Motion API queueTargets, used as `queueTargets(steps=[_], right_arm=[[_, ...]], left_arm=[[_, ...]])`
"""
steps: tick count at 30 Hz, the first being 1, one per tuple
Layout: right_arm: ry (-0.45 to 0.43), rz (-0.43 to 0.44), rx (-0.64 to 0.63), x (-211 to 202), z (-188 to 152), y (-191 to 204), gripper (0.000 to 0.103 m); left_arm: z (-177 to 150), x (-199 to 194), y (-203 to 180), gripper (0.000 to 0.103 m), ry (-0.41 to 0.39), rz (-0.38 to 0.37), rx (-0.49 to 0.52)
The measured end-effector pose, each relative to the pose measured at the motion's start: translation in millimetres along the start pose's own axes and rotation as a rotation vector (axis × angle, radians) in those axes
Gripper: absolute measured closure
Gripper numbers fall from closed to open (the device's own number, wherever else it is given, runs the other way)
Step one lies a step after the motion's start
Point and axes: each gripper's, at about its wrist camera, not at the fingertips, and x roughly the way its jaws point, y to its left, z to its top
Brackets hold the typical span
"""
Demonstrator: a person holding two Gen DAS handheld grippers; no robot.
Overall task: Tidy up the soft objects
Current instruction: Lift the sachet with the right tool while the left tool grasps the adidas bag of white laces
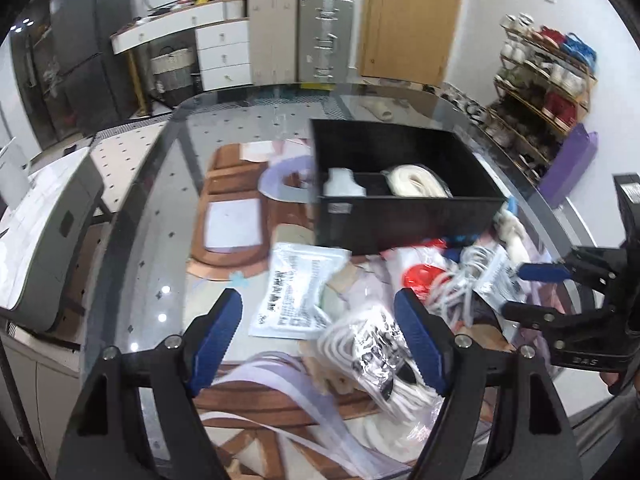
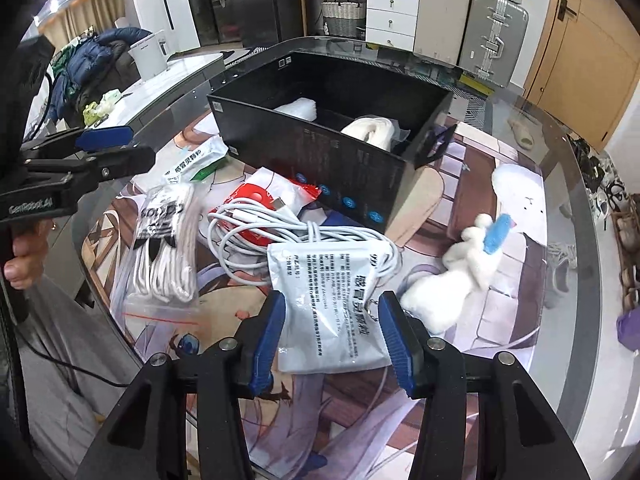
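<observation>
The right tool [image 2: 331, 334] is standing open with a white sachet [image 2: 328, 304] lying between its fingers on the glass bench [image 2: 560, 240], not squeezed. The left tool [image 1: 318, 338] is gaping wide above a bagged bundle of white cord [image 1: 368, 356]. A black box [image 2: 320, 136] behind is holding a cream roll [image 2: 374, 130]. A white plush toy [image 2: 452, 280] is lying right of the sachet.
</observation>
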Motion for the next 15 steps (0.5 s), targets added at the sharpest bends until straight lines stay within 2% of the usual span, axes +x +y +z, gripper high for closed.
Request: queueTargets(steps=[1,5,6,9,11,15], right_arm=[[0.000,-0.005,0.002,-2,0,-2,0.053],[-0.006,-0.024,0.015,-5,0,-3,0.051],[-0.010,-0.022,0.025,-6,0,-4,0.048],[-0.018,-0.013,0.035,-6,0,-4,0.037],[-0.020,-0.011,0.036,-5,0,-5,0.035],[-0.017,-0.013,0.051,-1,1,-7,0.035]], left_arm=[[-1,1,1,0.024,0.002,0.005,-0.001],[-16,15,-27,0.022,0.089,-0.090,0.085],[-19,17,-33,0.022,0.096,-0.092,0.093],[-24,24,-54,0.022,0.093,-0.019,0.126],[-23,32,-66,0.022,0.099,0.044,0.159],[-20,42,-76,0.019,0.093,0.077,0.177]])
